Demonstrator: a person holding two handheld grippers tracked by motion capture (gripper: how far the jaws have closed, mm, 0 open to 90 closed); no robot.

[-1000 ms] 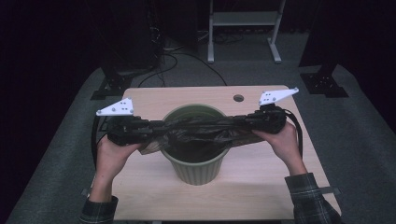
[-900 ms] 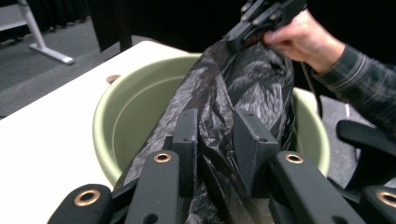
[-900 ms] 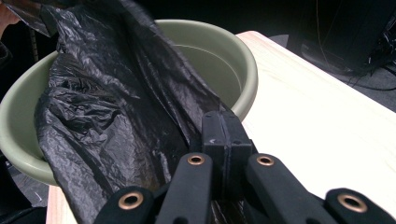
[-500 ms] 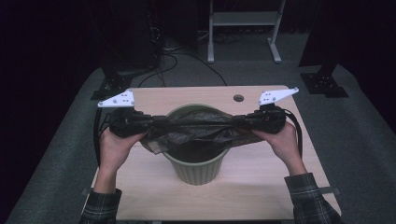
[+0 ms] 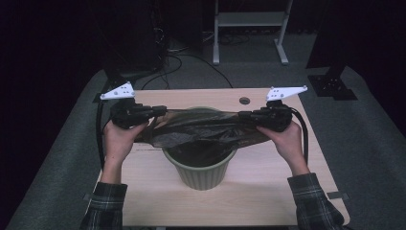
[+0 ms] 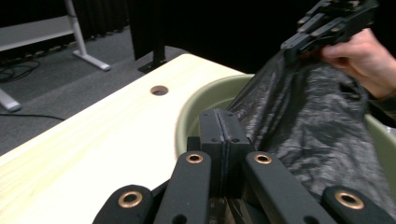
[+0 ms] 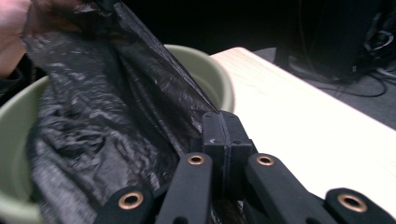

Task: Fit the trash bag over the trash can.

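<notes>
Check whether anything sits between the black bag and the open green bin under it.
Nothing visible does. The black bag is stretched between the left gripper and right gripper, both shut on its edges, directly above the green bin, already sagging into its mouth.

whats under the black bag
A green bin on the table stands under the black bag, which both grippers stretch over its mouth. The bag covers the bin's inside.

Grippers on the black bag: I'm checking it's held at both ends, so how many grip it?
2. The left gripper pinches the black bag at its left edge, the right gripper at its right edge, above the green bin.
</notes>
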